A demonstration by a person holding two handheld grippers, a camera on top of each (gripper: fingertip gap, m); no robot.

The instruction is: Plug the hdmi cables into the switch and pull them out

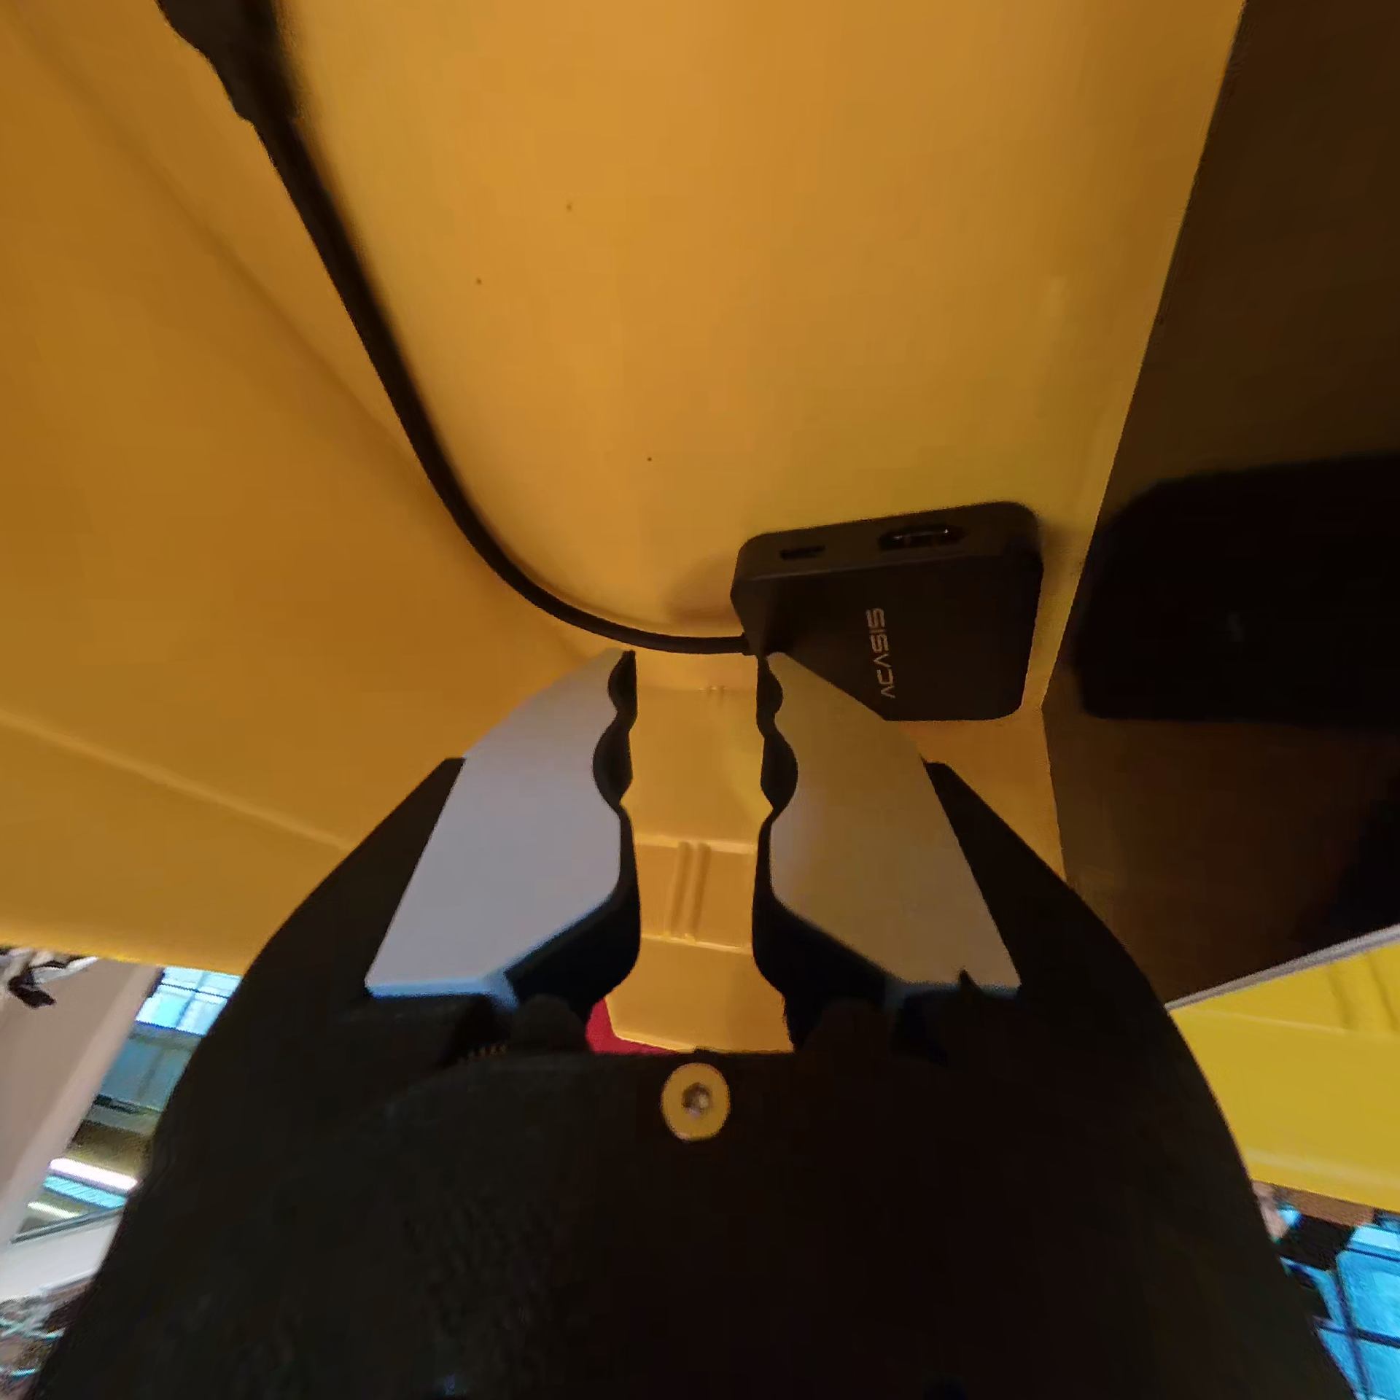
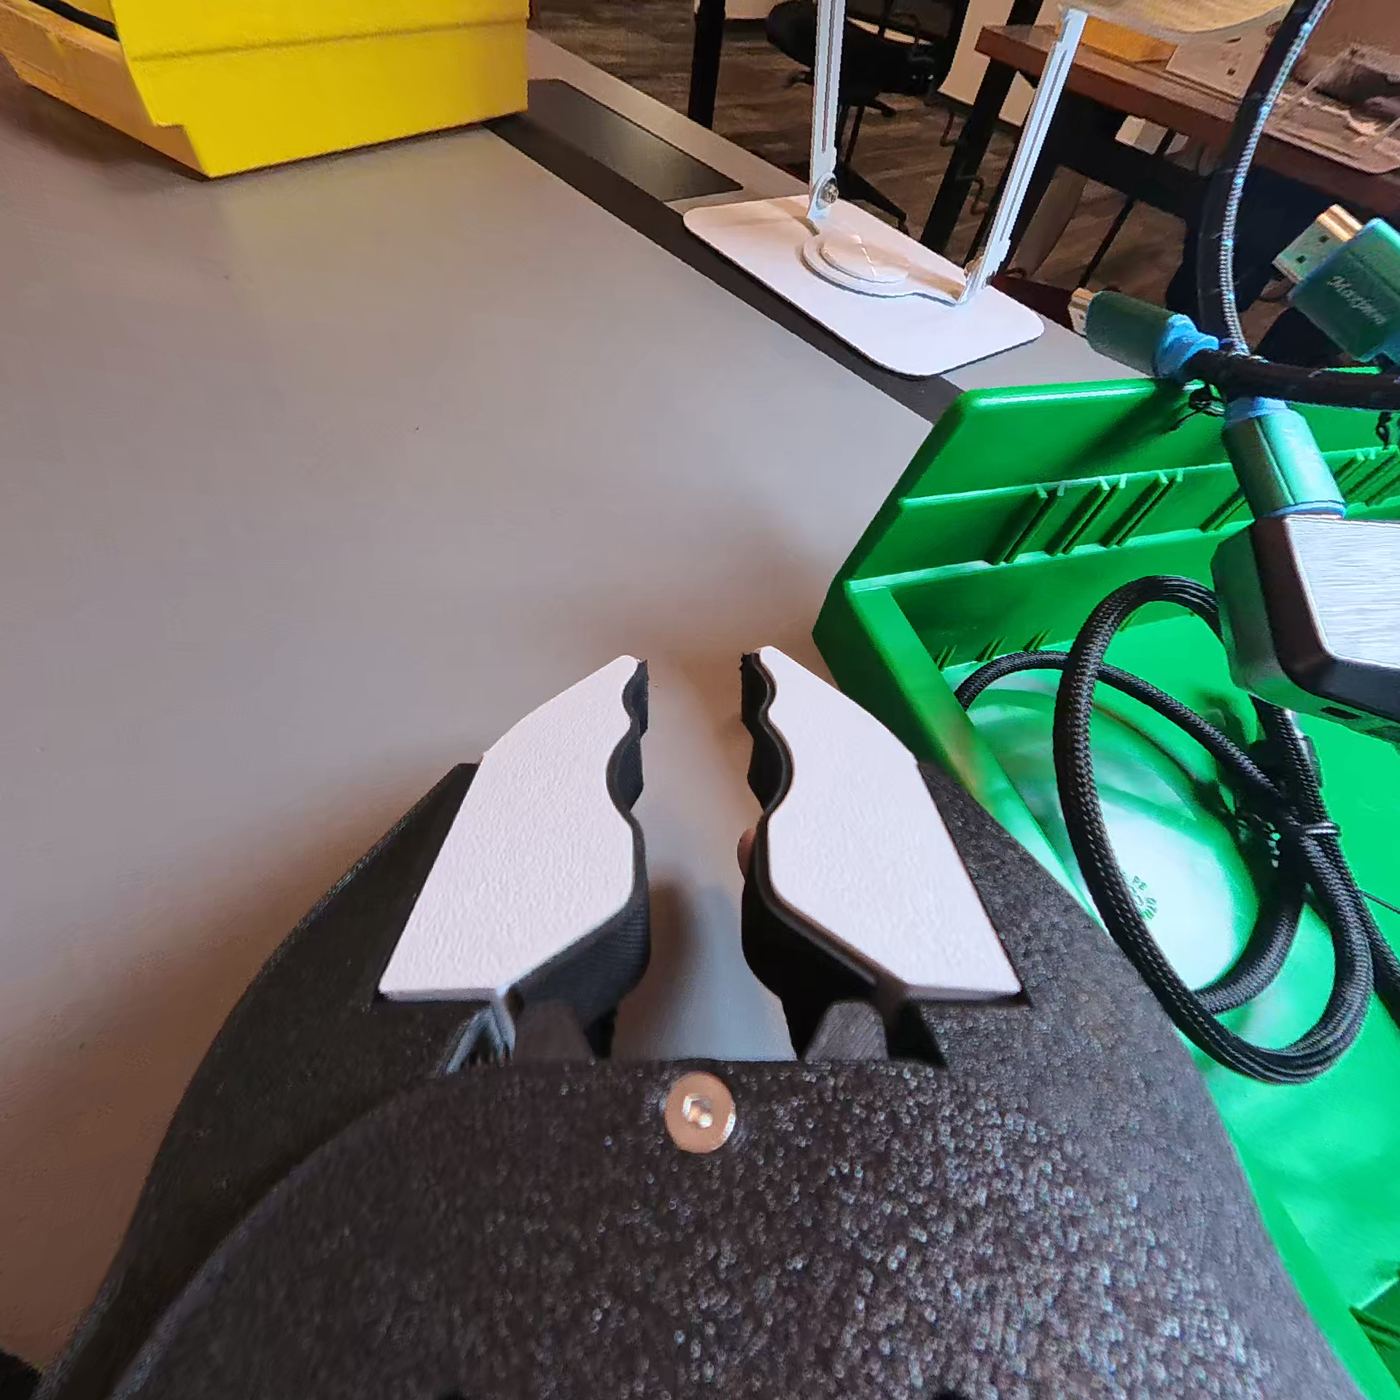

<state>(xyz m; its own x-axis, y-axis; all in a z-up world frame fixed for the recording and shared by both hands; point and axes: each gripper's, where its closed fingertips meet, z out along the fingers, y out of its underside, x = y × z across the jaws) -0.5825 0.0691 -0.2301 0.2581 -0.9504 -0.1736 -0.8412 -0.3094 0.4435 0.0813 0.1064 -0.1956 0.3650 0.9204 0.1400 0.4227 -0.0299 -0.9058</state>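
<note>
Inside a yellow bin (image 1: pixel 757 265), the left gripper (image 1: pixel 693 659) hovers with fingers narrowly parted and empty, just beside a small black switch (image 1: pixel 909 614) with a black cable (image 1: pixel 394 394) at its side. Over the grey desk (image 2: pixel 341 454), the right gripper (image 2: pixel 693 667) is likewise narrowly parted, empty, beside a green bin (image 2: pixel 947 545) of braided HDMI cables (image 2: pixel 1121 871).

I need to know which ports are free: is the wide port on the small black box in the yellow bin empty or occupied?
Empty. The black box shows its wide port as an open slot; no plug sits in it.
</note>
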